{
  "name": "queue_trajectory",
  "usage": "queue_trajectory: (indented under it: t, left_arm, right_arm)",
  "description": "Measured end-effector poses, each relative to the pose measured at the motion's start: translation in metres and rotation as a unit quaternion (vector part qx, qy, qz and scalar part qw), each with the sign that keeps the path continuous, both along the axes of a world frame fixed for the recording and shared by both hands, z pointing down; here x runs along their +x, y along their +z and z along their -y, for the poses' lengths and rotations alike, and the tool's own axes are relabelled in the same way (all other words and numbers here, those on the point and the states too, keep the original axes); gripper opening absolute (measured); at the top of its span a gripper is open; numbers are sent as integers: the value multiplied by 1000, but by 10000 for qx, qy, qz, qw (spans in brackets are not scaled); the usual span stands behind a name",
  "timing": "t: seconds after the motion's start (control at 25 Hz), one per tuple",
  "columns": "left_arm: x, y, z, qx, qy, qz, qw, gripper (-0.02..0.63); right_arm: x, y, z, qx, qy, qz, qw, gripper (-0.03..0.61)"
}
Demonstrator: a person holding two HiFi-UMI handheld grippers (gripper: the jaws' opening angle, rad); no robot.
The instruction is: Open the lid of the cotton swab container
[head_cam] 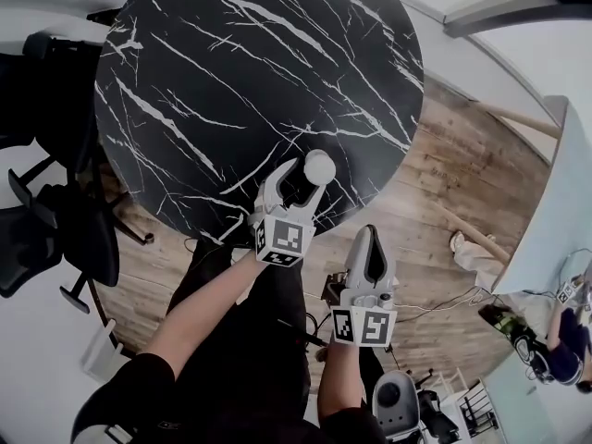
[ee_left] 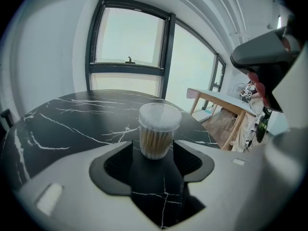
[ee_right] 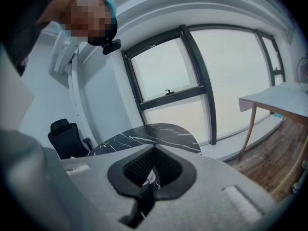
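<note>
- The left gripper is seen spread wide and gripping nothing, its pads clear of anything on either side.
- The cotton swab container is framed right at the gap between those jaw tips in the left gripper view. It stands upright and untouched.
- Its clear lid is seated on top, and the swabs are packed upright underneath.
- The container is found at the near right edge of the round black marbled desk.
- The right gripper is held nearer and to the right, off the desk, over the wooden floor.
- Its jaws are pressed together, and nothing is caught between them.
- A black office chair is spotted at the left of the desk.
- A large window is seen on the far side.
</note>
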State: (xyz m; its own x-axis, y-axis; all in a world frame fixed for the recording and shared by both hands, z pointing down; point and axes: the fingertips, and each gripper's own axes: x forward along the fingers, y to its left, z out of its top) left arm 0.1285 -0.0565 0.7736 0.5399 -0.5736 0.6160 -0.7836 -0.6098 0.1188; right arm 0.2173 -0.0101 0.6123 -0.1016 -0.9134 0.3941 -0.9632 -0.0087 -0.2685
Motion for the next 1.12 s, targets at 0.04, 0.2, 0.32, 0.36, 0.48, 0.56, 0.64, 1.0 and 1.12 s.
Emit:
queue_trajectory:
  t: [0.04, 0.2, 0.32, 0.36, 0.48, 0.56, 0.64, 1.0, 1.12]
  left_arm:
    - [1, 0, 1, -8, -21, 5, 10000, 265]
    - [6, 3, 2, 11, 88, 72, 9999, 282]
    - [9, 5, 3, 32, 144, 117, 9998, 282]
    - [9, 5, 4, 35, 122, 120, 9998, 282]
    - [10, 4, 8, 14, 26, 103, 9999, 282]
    - [11, 5, 10, -4, -15, 124, 9999, 285]
    - [11, 6, 11, -17, -55, 152, 9999, 295]
    - [12, 7, 13, 27, -119, 245, 9996, 292]
    - [13, 8, 15, 40, -95, 292, 9995, 268]
  right_arm:
    - [1, 0, 1, -5, 8, -1, 10000, -2]
    - [4, 2, 3, -15, 27, 2, 10000, -2]
    - [6, 5, 4, -50, 40, 3, 10000, -2]
    - [7, 5, 4, -58, 45, 2, 10000, -2]
    - [10, 4, 6, -64, 56, -4, 10000, -2]
    - [11, 5, 7, -68, 57, -3, 10000, -2]
    - [13, 5, 9, -75, 61, -1, 10000, -2]
    - [21, 9, 13, -124, 41, 9, 9999, -2]
    - [23, 10, 11, -125, 44, 17, 9999, -2]
